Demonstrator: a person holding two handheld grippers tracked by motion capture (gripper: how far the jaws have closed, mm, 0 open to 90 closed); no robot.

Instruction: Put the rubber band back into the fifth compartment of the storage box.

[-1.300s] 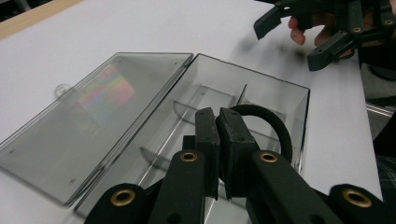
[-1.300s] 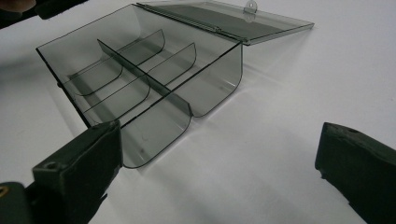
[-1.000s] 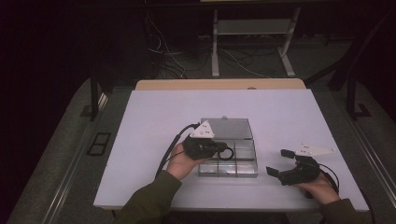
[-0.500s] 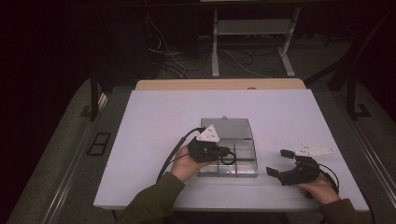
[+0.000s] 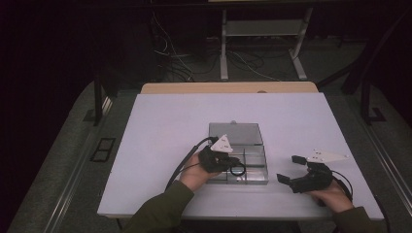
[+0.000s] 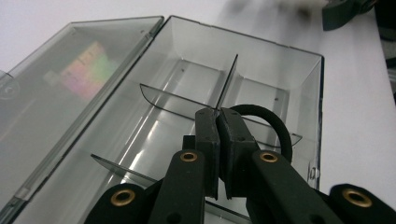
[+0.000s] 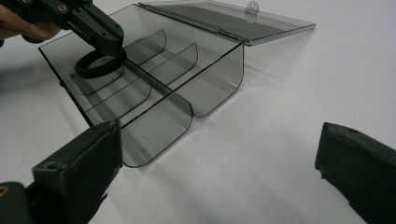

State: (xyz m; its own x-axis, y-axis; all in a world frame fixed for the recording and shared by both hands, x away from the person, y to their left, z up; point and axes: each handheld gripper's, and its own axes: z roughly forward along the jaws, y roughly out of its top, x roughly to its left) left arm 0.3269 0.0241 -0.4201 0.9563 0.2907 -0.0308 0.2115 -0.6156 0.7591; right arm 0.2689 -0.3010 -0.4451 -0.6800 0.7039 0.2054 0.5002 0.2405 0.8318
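left hand-held gripper (image 5: 232,164) clamped, right hand-held gripper (image 5: 290,169) agape

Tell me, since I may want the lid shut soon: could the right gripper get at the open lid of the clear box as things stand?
Probably yes. The right gripper is open beside the clear box, and bare table leads to the lid. The left gripper holds a black ring over the compartments.

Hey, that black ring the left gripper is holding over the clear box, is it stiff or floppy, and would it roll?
The black ring keeps its round shape while pinched at one side by the left gripper, so probably fairly stiff and light. Dropped on edge it might roll, though the clear box's dividers would likely stop it.
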